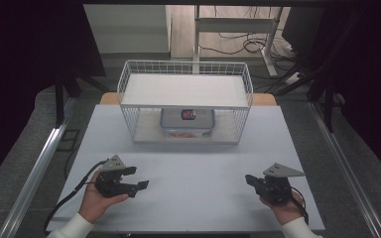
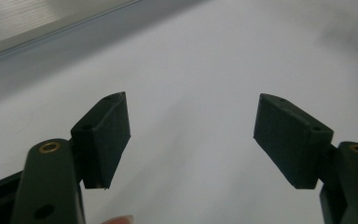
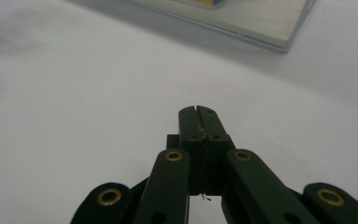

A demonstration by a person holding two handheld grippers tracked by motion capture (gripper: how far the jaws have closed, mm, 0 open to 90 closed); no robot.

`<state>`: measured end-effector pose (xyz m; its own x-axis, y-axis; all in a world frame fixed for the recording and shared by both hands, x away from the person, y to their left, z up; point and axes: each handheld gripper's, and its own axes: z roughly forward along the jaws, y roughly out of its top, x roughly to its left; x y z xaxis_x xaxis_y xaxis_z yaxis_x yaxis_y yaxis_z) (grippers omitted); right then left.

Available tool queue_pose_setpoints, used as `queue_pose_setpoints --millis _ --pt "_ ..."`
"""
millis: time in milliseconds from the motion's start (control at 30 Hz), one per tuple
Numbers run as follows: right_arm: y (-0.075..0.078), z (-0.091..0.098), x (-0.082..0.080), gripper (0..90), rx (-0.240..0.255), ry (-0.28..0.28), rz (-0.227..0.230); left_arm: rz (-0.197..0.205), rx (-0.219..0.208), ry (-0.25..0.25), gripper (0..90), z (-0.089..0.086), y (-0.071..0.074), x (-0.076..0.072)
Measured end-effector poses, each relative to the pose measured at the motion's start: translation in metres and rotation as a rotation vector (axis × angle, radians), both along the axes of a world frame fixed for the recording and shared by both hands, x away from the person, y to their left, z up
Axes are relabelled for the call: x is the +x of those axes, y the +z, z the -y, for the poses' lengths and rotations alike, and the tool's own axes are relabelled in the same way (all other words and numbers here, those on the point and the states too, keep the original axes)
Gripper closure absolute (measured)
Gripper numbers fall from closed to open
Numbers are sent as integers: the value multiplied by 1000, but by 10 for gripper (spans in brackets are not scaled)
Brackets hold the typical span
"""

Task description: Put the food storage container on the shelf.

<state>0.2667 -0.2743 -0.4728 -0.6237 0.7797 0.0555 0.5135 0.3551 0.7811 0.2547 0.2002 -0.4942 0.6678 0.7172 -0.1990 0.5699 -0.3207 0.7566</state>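
- The left gripper (image 1: 138, 179) is sitting at about 7 o'clock on the white table (image 1: 193, 198), held in the person's left hand (image 1: 95, 201); its jaws are standing wide apart with bare tabletop between them, holding nothing.
- In the left gripper view, the same left gripper (image 2: 192, 135) is showing its two black pads well apart over the white surface, nothing between them.
- The right gripper (image 1: 249, 179) is sitting at about 5 o'clock, in the person's right hand (image 1: 285, 207); its jaws are pressing fully together and gripping nothing.
- In the right gripper view, the right gripper (image 3: 199, 111) is showing its pads touching along their whole length above the table.
- The wire rack (image 1: 185, 67) is standing at 12 o'clock, at the table's far edge, well apart from both grippers.
- The clear container (image 1: 187, 124) is resting on the rack's lower level, under the white shelf (image 1: 184, 90), with a dark red-marked item (image 1: 188, 115) lying on its top.
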Motion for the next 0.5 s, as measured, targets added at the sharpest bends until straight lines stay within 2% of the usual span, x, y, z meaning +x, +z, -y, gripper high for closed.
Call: queue_pose_setpoints --millis 33,67,133,200,300,500 --pt "-1 3 -1 868 3 -8 -1 -3 3 -1 267 0 -1 0" --pt "-1 6 -1 791 4 -22 5 -8 -2 -2 266 1 -1 0" --pt "0 6 -2 538 5 -40 26 -11 -8 -4 264 2 -1 0" --pt "1 2 -4 421 -12 -46 56 -12 -7 -4 264 2 -1 0" --pt "1 -4 -6 329 -17 -14 61 -8 -10 1 263 1 0 0" --pt "-3 -9 -5 253 -23 26 44 -13 -22 7 263 0 0 2"
